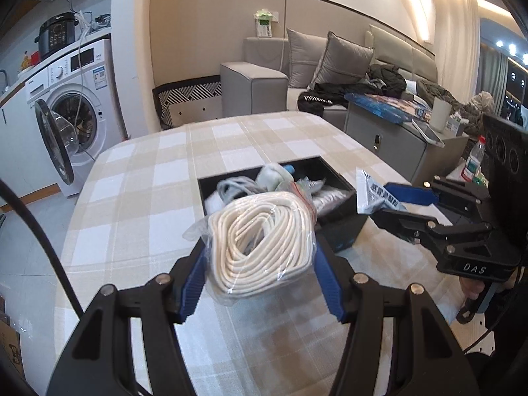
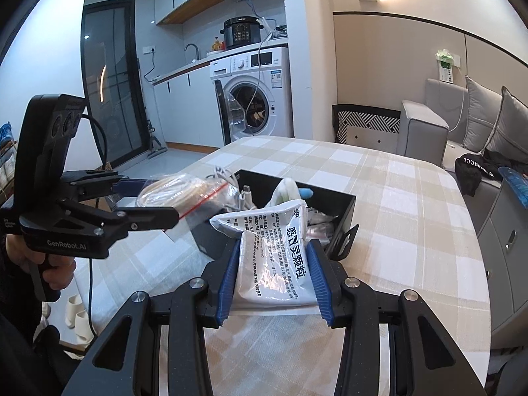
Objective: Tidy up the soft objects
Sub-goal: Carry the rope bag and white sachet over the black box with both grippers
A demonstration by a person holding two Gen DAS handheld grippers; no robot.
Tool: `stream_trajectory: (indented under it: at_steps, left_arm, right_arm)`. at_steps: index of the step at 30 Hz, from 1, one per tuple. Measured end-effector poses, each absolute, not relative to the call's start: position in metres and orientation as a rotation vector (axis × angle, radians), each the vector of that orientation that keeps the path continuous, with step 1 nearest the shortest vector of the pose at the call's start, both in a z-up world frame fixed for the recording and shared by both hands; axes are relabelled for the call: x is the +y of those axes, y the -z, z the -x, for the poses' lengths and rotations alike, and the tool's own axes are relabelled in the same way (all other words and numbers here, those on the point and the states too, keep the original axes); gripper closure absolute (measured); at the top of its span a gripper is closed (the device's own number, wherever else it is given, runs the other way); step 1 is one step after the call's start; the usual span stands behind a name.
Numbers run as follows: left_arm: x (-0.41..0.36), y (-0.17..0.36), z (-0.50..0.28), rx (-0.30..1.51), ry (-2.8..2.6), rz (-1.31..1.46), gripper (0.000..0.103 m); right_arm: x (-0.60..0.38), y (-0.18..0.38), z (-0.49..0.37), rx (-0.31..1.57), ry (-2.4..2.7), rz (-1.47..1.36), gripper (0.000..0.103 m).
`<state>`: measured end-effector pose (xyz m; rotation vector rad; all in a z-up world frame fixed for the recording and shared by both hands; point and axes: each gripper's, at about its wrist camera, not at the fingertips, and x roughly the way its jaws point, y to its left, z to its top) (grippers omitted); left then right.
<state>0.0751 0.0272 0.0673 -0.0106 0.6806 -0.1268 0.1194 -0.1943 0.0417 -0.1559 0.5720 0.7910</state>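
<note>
We take the black box (image 1: 343,227) on the checked bench (image 1: 138,198) as our landmark. Our left tool (image 1: 260,264) is clamped about halfway wide on a clear bag of coiled white cord (image 1: 260,244), its blue pads (image 1: 193,283) pressing both sides of the bundle; the bag hangs above the bench just in front of the box's near corner, and from the right wrist view its red zip strip (image 2: 201,203) shows. Our right tool (image 2: 274,277) is closed down on a white sachet (image 2: 280,257), held lifted just in front of the box's near wall, its top edge overlapping the box opening in that view. The sachet carries large Chinese print, "感冒灵颗粒", with small columns of text beside it that we cannot read, and a mark like "999" near its top.

Inside the box lie a grey cable (image 1: 231,188), a pale rolled cloth (image 1: 274,173) and something with a blue tip (image 2: 305,193).

The left tool's body reads "GenRobot.AI" (image 2: 66,245); the right tool's body reads "DAS" (image 1: 474,268).

Beyond the box stands a washing machine (image 2: 254,95), door open.
</note>
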Motion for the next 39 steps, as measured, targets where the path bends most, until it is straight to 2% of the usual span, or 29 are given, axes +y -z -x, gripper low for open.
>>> stream_trajectory:
  at_steps: [12, 23, 39]
  left_arm:
    - [0.047, -0.081, -0.097, 0.630, 0.070, 0.084, 0.043]
    - [0.069, -0.069, -0.132, 0.662, 0.012, 0.139, 0.043]
    - [0.046, -0.048, -0.157, 0.715, 0.076, 0.135, 0.042]
  right_arm:
    - [-0.186, -0.048, -0.137, 0.567, -0.760, 0.138, 0.061]
    - [-0.176, -0.048, -0.150, 0.580, -0.753, 0.150, 0.061]
    - [-0.170, -0.041, -0.165, 0.608, -0.738, 0.153, 0.061]
